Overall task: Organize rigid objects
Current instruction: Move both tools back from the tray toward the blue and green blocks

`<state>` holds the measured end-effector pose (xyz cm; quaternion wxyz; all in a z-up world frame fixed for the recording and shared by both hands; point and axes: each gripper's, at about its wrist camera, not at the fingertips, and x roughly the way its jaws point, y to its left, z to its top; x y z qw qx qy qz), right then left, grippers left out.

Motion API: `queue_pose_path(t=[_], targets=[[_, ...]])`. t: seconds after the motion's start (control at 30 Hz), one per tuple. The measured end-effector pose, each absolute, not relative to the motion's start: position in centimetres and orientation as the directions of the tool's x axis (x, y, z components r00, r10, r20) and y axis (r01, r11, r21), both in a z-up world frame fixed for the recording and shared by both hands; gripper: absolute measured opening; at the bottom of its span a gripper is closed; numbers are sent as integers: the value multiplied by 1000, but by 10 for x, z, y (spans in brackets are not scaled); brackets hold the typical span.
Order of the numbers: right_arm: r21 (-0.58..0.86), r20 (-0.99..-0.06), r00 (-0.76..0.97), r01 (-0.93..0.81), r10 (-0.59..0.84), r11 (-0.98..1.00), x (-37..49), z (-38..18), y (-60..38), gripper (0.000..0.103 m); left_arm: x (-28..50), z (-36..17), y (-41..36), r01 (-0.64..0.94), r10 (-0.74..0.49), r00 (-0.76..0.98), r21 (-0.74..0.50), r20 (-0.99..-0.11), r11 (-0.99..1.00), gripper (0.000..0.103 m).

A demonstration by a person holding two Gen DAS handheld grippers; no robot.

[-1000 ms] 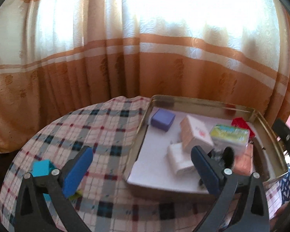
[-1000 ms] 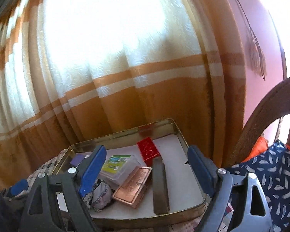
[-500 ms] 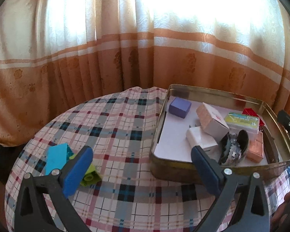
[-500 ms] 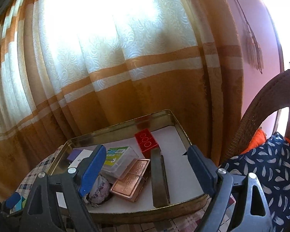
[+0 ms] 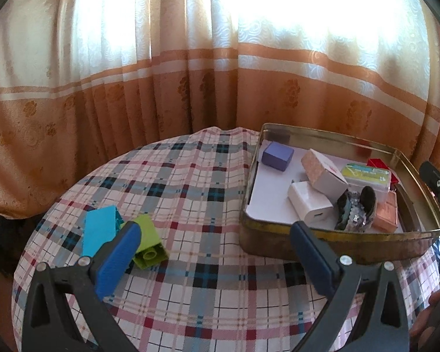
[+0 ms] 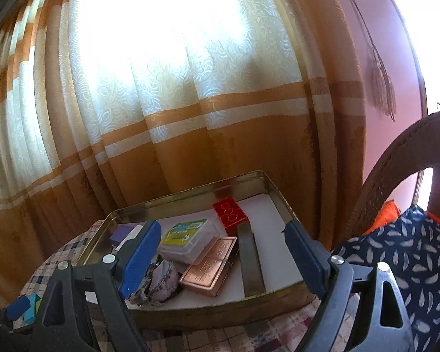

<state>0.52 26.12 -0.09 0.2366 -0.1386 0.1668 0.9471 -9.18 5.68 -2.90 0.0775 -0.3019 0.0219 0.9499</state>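
A gold metal tin [image 5: 281, 243] sits on the right of the plaid table. It holds a purple block [image 5: 277, 156], a pink-and-white box [image 5: 324, 173], a white charger [image 5: 309, 204], a clear case with a green label [image 6: 187, 240], a red brick [image 6: 230, 215], a copper compact [image 6: 209, 265], a sequinned clip [image 6: 158, 281] and a metal bar [image 6: 250, 261]. A cyan brick [image 5: 98, 230] and a green brick [image 5: 146, 240] lie on the cloth at the left. My left gripper [image 5: 211, 255] is open over the cloth, its left finger beside the green brick. My right gripper [image 6: 221, 256] is open at the tin's near edge, holding nothing.
An orange-and-cream curtain [image 5: 190, 73] hangs close behind the round table [image 5: 190, 293]. A wicker chair [image 6: 396, 161] with a blue patterned cushion [image 6: 402, 252] stands to the right of the tin. The right gripper's tip [image 5: 434, 176] shows at the left wrist view's right edge.
My left gripper has drawn back and leftward from over the tin, so the cyan and green bricks now show in full beside its left finger. The right gripper has hardly moved.
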Motion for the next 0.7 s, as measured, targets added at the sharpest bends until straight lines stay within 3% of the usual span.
queue_pose_path(t=[0.7], targets=[[244,-360,-873,-430,331,-869,3,-3,224,88,-96,-34,24,-108,114,-788,-47,-605,-993,103]])
